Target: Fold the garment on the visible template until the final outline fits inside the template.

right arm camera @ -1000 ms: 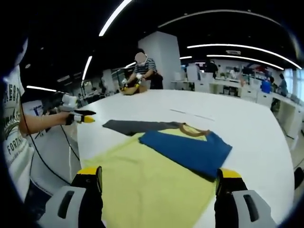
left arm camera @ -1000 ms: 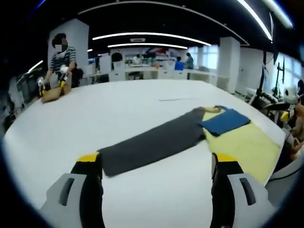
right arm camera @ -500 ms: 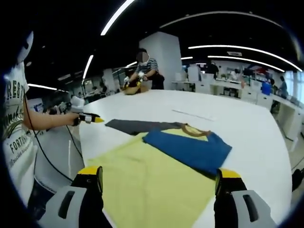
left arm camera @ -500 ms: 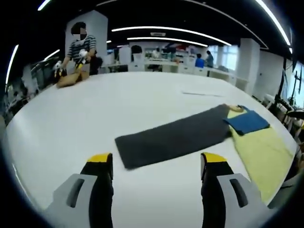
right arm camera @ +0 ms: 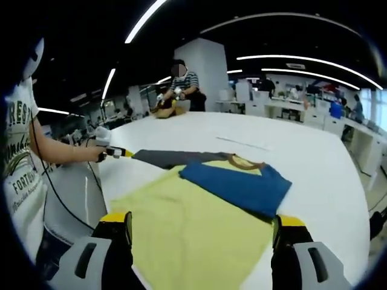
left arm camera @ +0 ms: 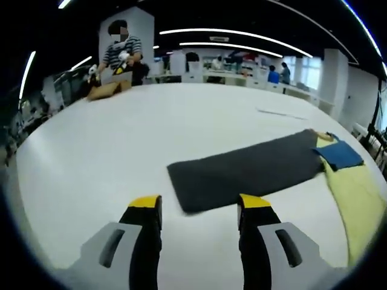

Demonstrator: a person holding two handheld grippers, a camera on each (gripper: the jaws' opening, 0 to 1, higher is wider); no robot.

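Closing in on the near end of the dark gray strip, the left gripper is now sitting with its yellow-tipped jaws noticeably nearer together than a second ago, though a clear gap is still showing between them and nothing is caught in it. In the left gripper view, that strip's near edge is lying just ahead of the jaw tips on the white table, and its far end is running up to the yellow garment, where a folded blue piece is resting on top.

In the right gripper view, the right gripper is hovering over the near edge of the yellow garment, jaws spread wide and holding nothing. From this side the left gripper is reaching in, held in the person's hand, right beside the gray strip's end. Across the table another person is working with grippers over a tan item.
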